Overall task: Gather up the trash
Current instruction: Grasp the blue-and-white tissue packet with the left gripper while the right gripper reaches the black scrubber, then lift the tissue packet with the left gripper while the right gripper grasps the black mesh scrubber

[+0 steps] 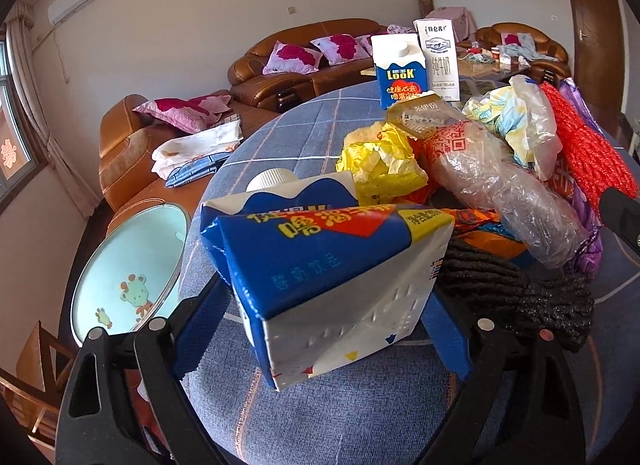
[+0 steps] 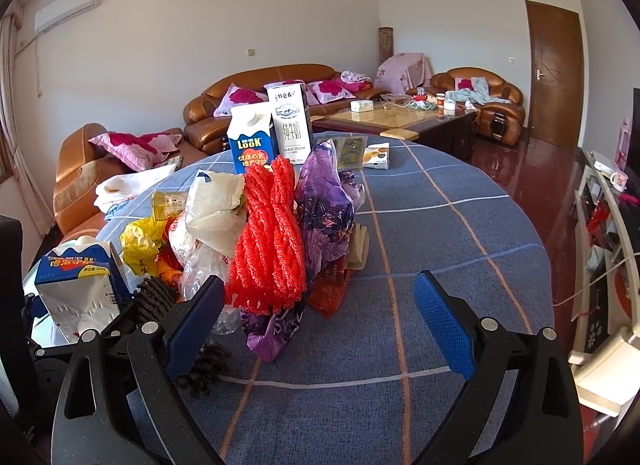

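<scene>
Blue carton (image 1: 320, 277) lies between spread left jaws; red netting (image 2: 272, 241) crowds the spread right jaws.

Blue checked cloth on the surface (image 2: 440, 225) with white and orange lines, bright red mesh netting (image 2: 268, 241), a purple flowery bag (image 2: 328, 209), crumpled yellow wrapper (image 1: 380, 169), and blue-and-white cartons (image 1: 320, 265).

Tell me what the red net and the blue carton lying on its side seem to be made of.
Red net: looks like soft foam plastic mesh, matte, with an open woven pattern. Blue carton: coated paperboard, slightly glossy, with printed faces, folded seams and a creased bottom.
</scene>
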### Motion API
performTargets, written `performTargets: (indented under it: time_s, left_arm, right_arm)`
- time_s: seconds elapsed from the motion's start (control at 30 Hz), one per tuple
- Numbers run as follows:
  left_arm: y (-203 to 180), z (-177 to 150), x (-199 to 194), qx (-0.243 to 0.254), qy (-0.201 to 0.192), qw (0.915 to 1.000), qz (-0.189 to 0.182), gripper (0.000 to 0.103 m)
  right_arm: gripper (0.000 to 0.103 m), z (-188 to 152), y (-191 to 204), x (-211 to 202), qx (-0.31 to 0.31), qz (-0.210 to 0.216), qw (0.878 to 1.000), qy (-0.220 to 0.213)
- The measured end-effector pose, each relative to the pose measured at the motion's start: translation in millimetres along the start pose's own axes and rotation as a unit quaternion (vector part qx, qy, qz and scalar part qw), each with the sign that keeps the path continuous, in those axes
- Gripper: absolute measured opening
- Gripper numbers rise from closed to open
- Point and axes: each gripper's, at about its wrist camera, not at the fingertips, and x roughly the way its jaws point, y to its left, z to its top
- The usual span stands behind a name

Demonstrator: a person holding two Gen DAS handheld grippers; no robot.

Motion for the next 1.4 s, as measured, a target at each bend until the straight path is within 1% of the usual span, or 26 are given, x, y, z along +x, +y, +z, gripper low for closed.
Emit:
performTargets:
  time_s: [0.07,0.13,0.27,0.4,0.5,0.53,0.57,0.7,0.73,0.77,0.83,0.97,1.13,1.2,1.23,1.3,1.33,1.4]
  left_arm:
    - [2.0,-1.3,-2.3,0.0,-0.003,1.0,-0.004,0.089]
    - [5.0,-2.9,-5.5,-0.002,-0.004,0.9999,-0.015,0.089]
    - [11.7,-2.8,-15.0,-0.008,-0.013,0.9997,-0.017,0.089]
    - [18.9,2.7,-27.2,-0.013,-0.037,0.9992,-0.008,0.089]
    - [19.7,4.7,-32.9,-0.013,-0.046,0.9988,-0.006,0.089]
    - [19.9,4.8,-34.2,-0.013,-0.047,0.9988,-0.005,0.089]
    - [20.1,5.4,-35.3,-0.013,-0.049,0.9987,-0.005,0.089]
    - [19.2,7.7,-42.0,-0.014,-0.057,0.9981,-0.018,0.089]
    - [19.3,8.4,-45.1,-0.015,-0.062,0.9978,-0.018,0.089]
    - [20.5,9.9,-48.4,-0.017,-0.067,0.9975,-0.018,0.089]
    - [24.9,14.0,-53.2,-0.022,-0.075,0.9969,-0.016,0.089]
    - [24.9,16.0,-54.0,-0.016,-0.078,0.9967,-0.013,0.089]
    - [28.5,11.1,-40.7,-0.014,-0.062,0.998,0.0,0.089]
    - [31.2,11.8,-38.0,-0.015,-0.063,0.9979,0.003,0.089]
    - [32.7,11.2,-36.5,-0.014,-0.06,0.9981,0.004,0.089]
    - [36.1,9.8,-32.1,-0.018,-0.053,0.9984,-0.001,0.089]
    - [36.3,8.5,-30.3,-0.015,-0.051,0.9986,0.0,0.089]
    - [38.7,6.8,-27.1,-0.014,-0.047,0.9988,0.007,0.089]
  right_arm:
    - [0.094,0.1,-0.4,0.2,-0.001,0.001,1.0,0.001]
    - [0.094,0.5,-0.6,0.2,-0.002,0.002,1.0,0.002]
    - [0.094,3.2,-4.0,-0.8,0.001,-0.002,1.0,-0.001]
    - [0.093,7.7,-5.8,-3.6,-0.004,0.005,1.0,-0.006]
    - [0.092,10.2,-5.2,-3.3,-0.008,0.016,1.0,-0.004]
    - [0.087,10.9,-4.6,-3.2,-0.01,0.019,1.0,-0.004]
    - [0.079,11.6,-3.3,-2.8,-0.013,0.025,1.0,-0.002]
    - [0.069,12.9,1.3,3.9,-0.023,0.041,0.999,0.012]
    - [0.059,12.9,1.2,6.4,-0.025,0.047,0.998,0.017]
    - [0.045,12.5,1.4,8.6,-0.026,0.056,0.998,0.023]
    - [0.031,10.8,3.0,13.0,-0.03,0.071,0.996,0.037]
    - [0.022,9.5,6.6,11.7,-0.04,0.081,0.995,0.036]
    - [0.021,12.3,8.0,5.0,-0.04,0.081,0.996,0.021]
    - [0.021,10.9,9.6,9.5,-0.044,0.081,0.995,0.032]
    - [0.023,9.1,9.4,11.1,-0.044,0.077,0.995,0.035]
    - [0.038,7.9,9.2,8.4,-0.045,0.066,0.996,0.026]
    - [0.049,8.8,10.3,5.1,-0.049,0.071,0.996,0.019]
    - [0.05,11.0,16.2,-4.3,-0.065,0.066,0.996,-0.004]
